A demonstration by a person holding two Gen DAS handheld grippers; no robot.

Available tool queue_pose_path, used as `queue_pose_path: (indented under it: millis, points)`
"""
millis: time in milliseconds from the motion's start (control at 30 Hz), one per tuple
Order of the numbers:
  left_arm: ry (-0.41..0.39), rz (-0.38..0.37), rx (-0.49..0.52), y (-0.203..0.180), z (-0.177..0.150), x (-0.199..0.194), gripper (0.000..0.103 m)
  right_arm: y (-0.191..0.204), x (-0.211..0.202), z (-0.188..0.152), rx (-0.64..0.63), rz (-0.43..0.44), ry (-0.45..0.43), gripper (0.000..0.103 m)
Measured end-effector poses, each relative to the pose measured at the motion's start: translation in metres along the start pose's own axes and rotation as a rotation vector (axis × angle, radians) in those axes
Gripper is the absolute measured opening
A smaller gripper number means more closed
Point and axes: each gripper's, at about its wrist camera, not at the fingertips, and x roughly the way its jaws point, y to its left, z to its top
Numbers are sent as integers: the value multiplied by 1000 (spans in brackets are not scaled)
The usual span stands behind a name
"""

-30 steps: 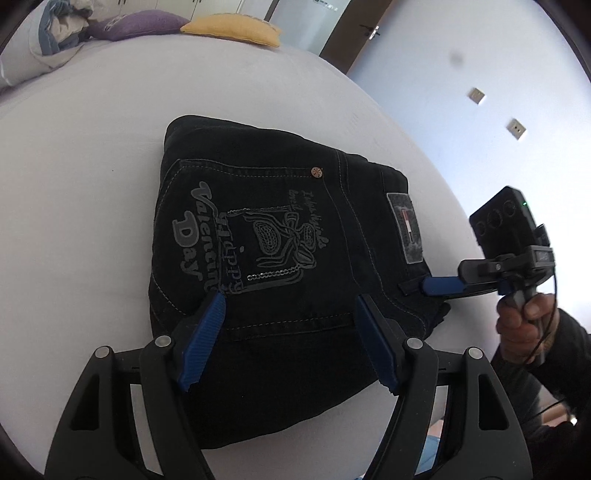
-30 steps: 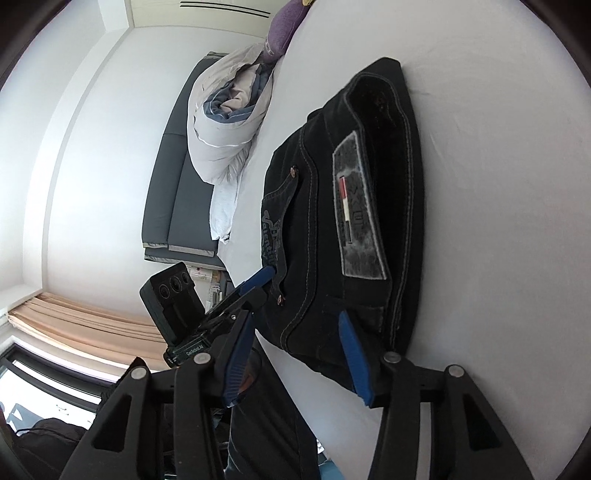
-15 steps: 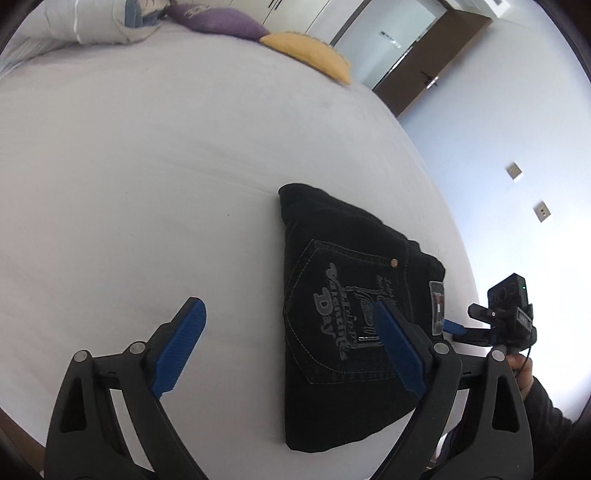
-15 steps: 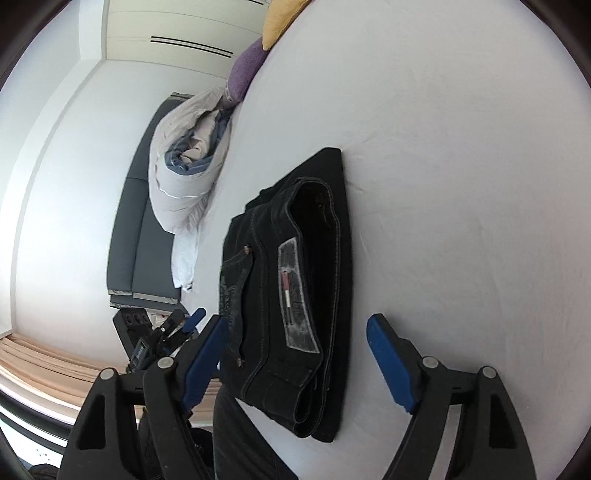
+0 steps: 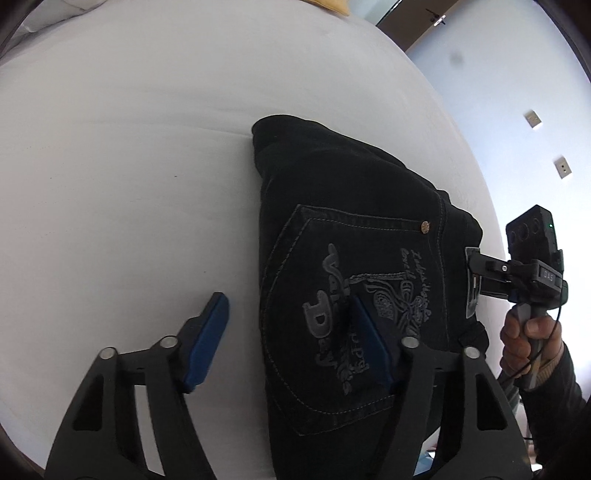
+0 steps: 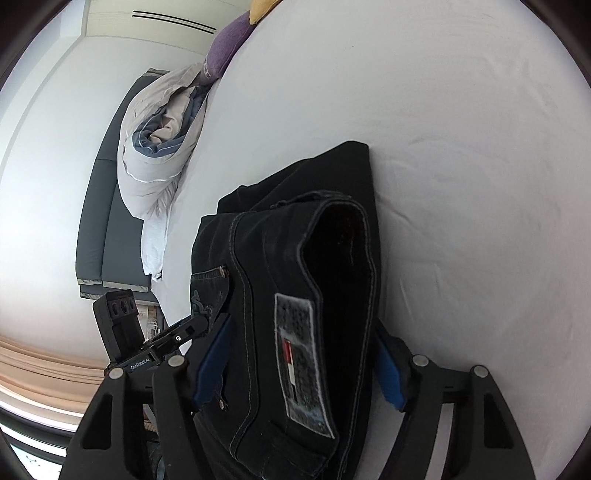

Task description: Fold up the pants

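Observation:
The black jeans [image 5: 354, 229] lie folded into a thick stack on the white bed [image 5: 129, 177], back pocket print facing up. My left gripper [image 5: 288, 299] straddles their left edge: one blue pad rests on the sheet, the other over the pocket, the jaws closing with a gap beside the cloth. My right gripper [image 6: 303, 325] straddles the waistband end of the jeans [image 6: 295, 258] with the grey label, jaws closing, pads not visibly pinching. Each view shows the other tool: the right gripper [image 5: 480, 269] in a hand [image 5: 528, 332], the left gripper [image 6: 184, 332] at the pants' far side.
A rolled duvet [image 6: 159, 147] and a purple cushion [image 6: 225, 48] lie at the head of the bed, with a yellow cushion [image 5: 328, 5] beside them. White sheet stretches to the left of the pants. The bed's edge and a pale wall [image 5: 517, 92] are close on the right.
Half a second ago both grippers were drawn back with jaws wide. Now both are close over the jeans again with narrower jaws, the left one shifted onto the pants' left edge.

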Motion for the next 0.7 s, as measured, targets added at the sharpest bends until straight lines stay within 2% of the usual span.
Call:
queue_pose_path:
  millis: [33, 100, 200, 333, 400, 567, 700]
  points:
    - [9, -9, 1, -3, 2, 2, 46, 2, 3, 2, -1, -5, 3, 62]
    - [18, 26, 17, -10, 5, 5, 44, -1, 7, 5, 7, -21, 10, 40]
    - [19, 75, 33, -21, 5, 9, 38, 0, 6, 3, -10, -29, -1, 33]
    - [-9, 86, 19, -31, 4, 1, 26, 19, 2, -1, -99, -85, -38, 27]
    - [-22, 84, 13, -35, 6, -6, 24, 29, -3, -1, -135, -94, -53, 24]
    - [-89, 65, 24, -53, 21, -29, 22, 54, -25, 9, -198, -65, -100, 23]
    - [-139, 63, 55, -72, 50, -38, 22, 63, -47, 37, -216, -53, -143, 23]
